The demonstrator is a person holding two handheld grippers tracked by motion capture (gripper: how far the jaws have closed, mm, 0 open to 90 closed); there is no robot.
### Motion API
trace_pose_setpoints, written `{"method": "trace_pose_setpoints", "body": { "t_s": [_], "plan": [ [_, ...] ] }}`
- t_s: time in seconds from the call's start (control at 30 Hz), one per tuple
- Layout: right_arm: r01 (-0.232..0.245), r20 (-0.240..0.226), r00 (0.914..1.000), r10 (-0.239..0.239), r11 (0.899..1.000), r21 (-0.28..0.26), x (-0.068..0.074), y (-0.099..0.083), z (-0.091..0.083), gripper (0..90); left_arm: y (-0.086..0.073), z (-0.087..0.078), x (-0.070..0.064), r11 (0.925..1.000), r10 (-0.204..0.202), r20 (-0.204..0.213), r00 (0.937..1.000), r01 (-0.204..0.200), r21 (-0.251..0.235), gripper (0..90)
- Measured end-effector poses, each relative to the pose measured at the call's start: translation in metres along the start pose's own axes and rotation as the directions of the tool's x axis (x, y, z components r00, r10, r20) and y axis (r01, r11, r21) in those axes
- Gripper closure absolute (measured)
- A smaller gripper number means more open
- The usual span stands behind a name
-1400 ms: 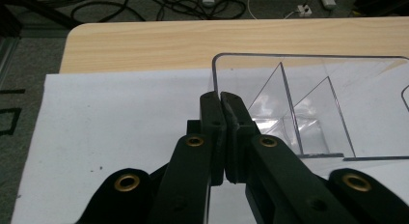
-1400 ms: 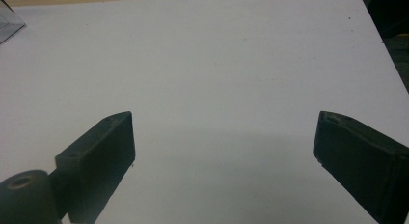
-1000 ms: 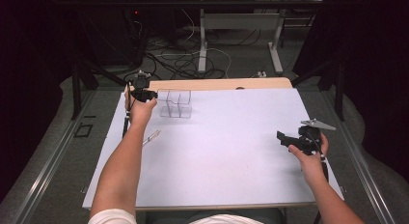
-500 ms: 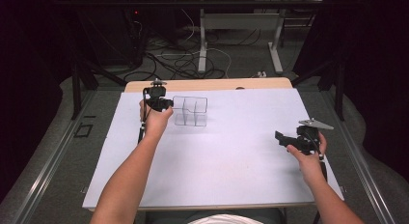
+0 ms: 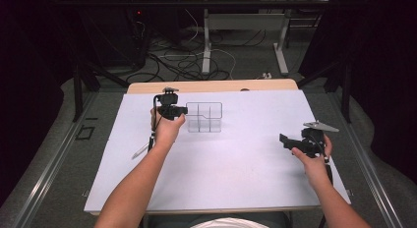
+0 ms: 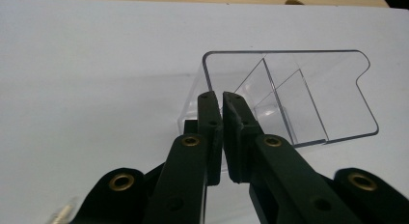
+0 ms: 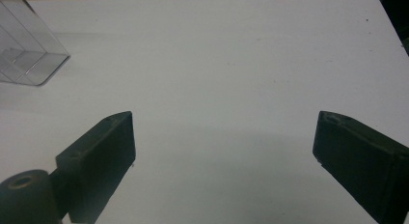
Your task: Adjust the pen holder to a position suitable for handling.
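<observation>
Now the clear plastic divided organiser box [image 5: 204,117] stands on the white table top [image 5: 236,164], toward its far left part, with its long axis running left to right across the table and its open top facing upward. In the high view I count four compartments, two by two, set off by clear dividers. The left gripper [image 5: 183,110] clamps the box's left end wall: in the left gripper view its two black jaws are pressed nearly together with the thin clear wall [image 6: 223,96] between them, at the near left corner of the box [image 6: 289,98].

Compared with half a second ago, the box and the left gripper sit slightly farther right on the table; a second ago they were farther left still, near the table's far left corner. The right gripper [image 5: 286,141] is where it was, near the right edge of the table, well apart from the box, its jaws spread wide over bare table and holding nothing.

One box, two grippers, and one small pale pen-like object [image 5: 140,150] lying just left of the person's left forearm.
</observation>
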State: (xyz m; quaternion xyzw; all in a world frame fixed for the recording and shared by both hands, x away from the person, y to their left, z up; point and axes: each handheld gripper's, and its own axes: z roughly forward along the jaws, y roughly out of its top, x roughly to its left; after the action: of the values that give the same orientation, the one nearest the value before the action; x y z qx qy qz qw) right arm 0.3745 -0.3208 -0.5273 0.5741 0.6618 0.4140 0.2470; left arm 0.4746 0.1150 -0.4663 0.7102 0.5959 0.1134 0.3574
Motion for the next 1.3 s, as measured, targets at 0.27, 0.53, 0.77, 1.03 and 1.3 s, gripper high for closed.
{"method": "trace_pose_setpoints", "body": {
  "t_s": [0.27,0.53,0.77,1.03,1.3],
  "plan": [
    [0.006,-0.003,1.0,-0.006,1.0,0.002,0.001,0.0,0.0,7.6,-0.008,0.002,-0.017,1.0,-0.002,0.053,0.9986,0.002,0.004,86.5],
    [0.008,-0.004,1.0,-0.008,1.0,0.006,0.002,0.0,0.001,7.7,-0.011,0.0,-0.021,0.9999,-0.007,0.082,0.9966,0.007,0.009,85.6],
    [0.013,-0.003,0.9999,-0.013,1.0,0.004,0.002,0.0,0.0,7.7,-0.012,-0.003,-0.015,0.9996,0.001,0.113,0.9936,0.002,-0.027,85.3],
    [0.006,-0.003,1.0,-0.006,1.0,0.005,0.003,-0.001,0.0,7.7,-0.017,-0.013,0.004,0.9988,0.002,0.129,0.9916,0.005,-0.049,79.5],
    [0.018,-0.003,0.9998,-0.018,1.0,0.005,0.003,-0.001,0.001,7.7,-0.021,-0.024,0.022,0.9975,0.002,0.157,0.9875,0.009,-0.07,71.7]
  ]
}}
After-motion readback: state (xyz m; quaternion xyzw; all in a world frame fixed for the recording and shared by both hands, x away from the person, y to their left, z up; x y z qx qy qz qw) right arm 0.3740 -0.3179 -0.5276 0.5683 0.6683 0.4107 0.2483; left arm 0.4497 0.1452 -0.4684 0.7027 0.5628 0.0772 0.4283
